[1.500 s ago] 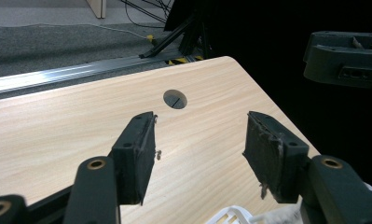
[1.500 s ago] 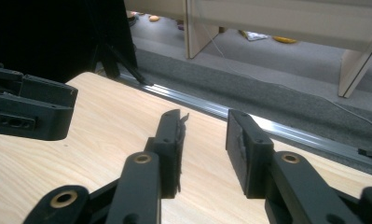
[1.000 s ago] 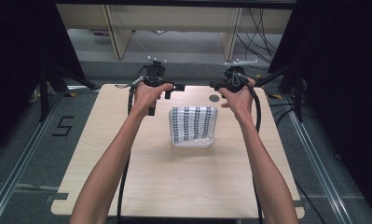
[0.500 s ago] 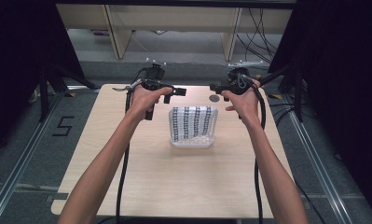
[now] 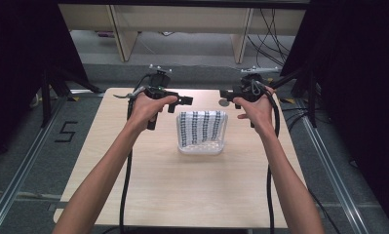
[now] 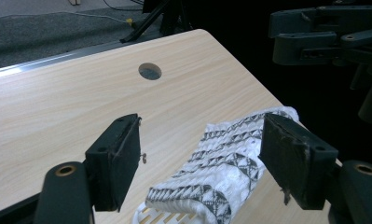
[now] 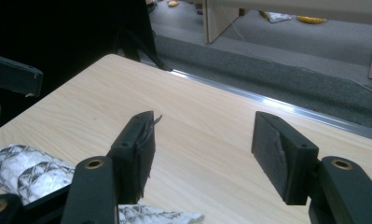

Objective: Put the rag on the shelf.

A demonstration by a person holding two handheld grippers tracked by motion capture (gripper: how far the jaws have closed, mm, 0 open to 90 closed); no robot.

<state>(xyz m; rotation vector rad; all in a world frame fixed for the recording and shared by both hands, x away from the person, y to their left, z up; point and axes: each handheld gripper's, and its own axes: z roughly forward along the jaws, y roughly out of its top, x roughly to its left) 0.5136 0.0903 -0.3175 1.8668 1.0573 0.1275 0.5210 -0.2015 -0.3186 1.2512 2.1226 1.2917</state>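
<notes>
You hold the left gripper above the far left part of the worktop, and its jaws stand wide apart with nothing between them. In the left gripper view those jaws frame the patterned cloth: the cloth lies beyond and below them, nearer the right-hand jaw than the left-hand one, and touches neither. The cloth is white with dark bands of triangles, and it is draped over a white basket so that it covers most of it. Only the near edge of the basket's slotted rim peeks out from under the cloth at the bottom of that view. What lies in the basket beneath the cloth, you cannot tell.

Your right gripper hangs above the far right part of the worktop, and its jaws are also spread wide and hold nothing. In the right gripper view the cloth lies low and to the left of the left-hand jaw, outside the gap; bare wood shows between the two jaws. A round hole in the worktop sits well beyond your left jaws, past the cloth. In the high view the basket rests between your two hands, nearer to you than both grippers.
</notes>
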